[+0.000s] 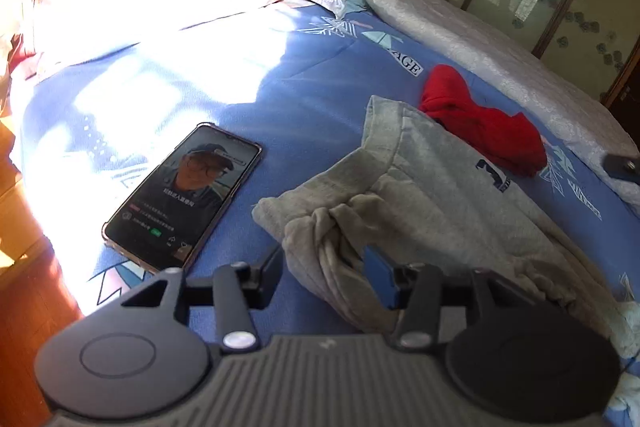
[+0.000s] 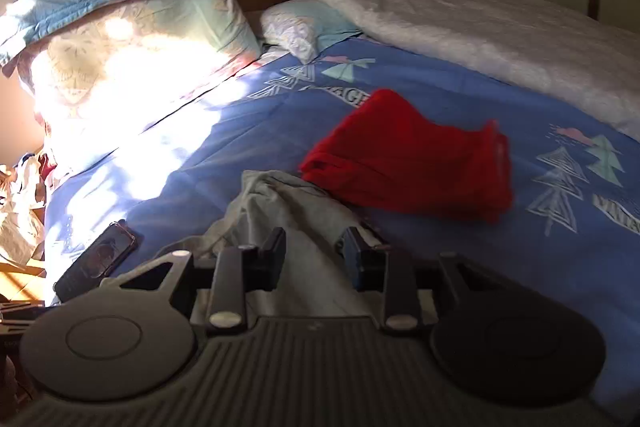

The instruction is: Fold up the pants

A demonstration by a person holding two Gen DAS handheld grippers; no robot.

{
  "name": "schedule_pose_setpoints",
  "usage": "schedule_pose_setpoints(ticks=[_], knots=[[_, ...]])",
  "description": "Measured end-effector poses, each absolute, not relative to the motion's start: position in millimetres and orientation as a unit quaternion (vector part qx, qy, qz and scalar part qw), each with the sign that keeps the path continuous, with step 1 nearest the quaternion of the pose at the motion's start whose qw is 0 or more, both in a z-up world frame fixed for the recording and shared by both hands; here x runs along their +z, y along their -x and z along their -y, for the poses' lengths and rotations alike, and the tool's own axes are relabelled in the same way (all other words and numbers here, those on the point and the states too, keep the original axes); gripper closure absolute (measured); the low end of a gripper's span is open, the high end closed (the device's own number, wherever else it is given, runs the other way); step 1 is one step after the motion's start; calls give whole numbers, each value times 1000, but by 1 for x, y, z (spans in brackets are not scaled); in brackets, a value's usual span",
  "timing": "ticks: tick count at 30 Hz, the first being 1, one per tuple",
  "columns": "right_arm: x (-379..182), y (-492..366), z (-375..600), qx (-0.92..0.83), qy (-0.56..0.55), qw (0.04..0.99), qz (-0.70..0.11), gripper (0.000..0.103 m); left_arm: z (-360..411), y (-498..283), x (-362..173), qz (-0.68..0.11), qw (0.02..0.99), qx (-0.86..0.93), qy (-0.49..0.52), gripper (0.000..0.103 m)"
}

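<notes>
On the blue printed bedsheet (image 1: 280,99), a glossy flat phone (image 1: 184,193) lies at left; right of it the grey pants (image 1: 420,195) sit bunched and twisted, a red garment (image 1: 488,123) just beyond. Soft fleece, light and limp, likely best pinched at the ribbed waistband. Left gripper (image 1: 326,273) and right gripper (image 2: 316,251) are parted, cloth between them, unclamped
</notes>
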State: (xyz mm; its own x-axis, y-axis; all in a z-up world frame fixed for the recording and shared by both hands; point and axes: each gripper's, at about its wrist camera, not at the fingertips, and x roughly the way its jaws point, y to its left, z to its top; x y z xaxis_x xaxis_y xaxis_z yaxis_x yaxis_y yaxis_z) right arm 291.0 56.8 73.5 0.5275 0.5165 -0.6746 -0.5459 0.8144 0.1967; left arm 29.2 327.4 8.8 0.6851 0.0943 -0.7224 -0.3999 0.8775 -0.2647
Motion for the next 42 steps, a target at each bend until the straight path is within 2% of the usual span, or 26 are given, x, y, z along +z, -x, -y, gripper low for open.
schedule_pose_setpoints(ticks=[6, 10, 12, 16, 18, 21, 25, 27, 31, 32, 33, 34, 37, 42], knots=[[94, -192, 164, 116, -39, 922, -367, 67, -288, -33, 10, -403, 887, 73, 214, 56], [74, -117, 271, -2, -123, 917, -380, 67, -271, -43, -14, -444, 852, 45, 274, 52], [59, -84, 305, -41, -175, 906, -384, 67, -271, -48, -23, -455, 840, 59, 289, 46], [32, -56, 331, -84, -255, 882, -387, 67, -291, -53, -36, -458, 813, 102, 345, 42], [22, -58, 343, -110, -281, 870, -391, 67, -301, -58, -41, -456, 804, 120, 363, 36], [7, -72, 360, -124, -321, 854, -391, 67, -304, -67, -46, -465, 797, 141, 359, 36], [-10, -101, 383, -163, -335, 828, -419, 65, -275, -89, -43, -494, 813, 163, 262, 36], [-25, -115, 383, -166, -344, 809, -446, 52, -258, -96, -43, -503, 818, 173, 218, 36], [-38, -123, 362, -163, -308, 811, -470, 50, -244, -98, -46, -502, 827, 168, 188, 38], [-37, -126, 353, -166, -277, 818, -476, 61, -243, -98, -47, -500, 830, 168, 179, 40], [-36, -129, 345, -172, -244, 824, -481, 86, -240, -98, -48, -498, 834, 167, 167, 44], [-36, -130, 340, -172, -221, 829, -484, 87, -239, -98, -47, -497, 838, 164, 156, 52], [-35, -123, 342, -176, -230, 832, -474, 93, -241, -97, -45, -497, 842, 150, 150, 64], [4, -106, 340, -171, -257, 862, -402, 94, -244, -94, -44, -496, 843, 139, 154, 68]])
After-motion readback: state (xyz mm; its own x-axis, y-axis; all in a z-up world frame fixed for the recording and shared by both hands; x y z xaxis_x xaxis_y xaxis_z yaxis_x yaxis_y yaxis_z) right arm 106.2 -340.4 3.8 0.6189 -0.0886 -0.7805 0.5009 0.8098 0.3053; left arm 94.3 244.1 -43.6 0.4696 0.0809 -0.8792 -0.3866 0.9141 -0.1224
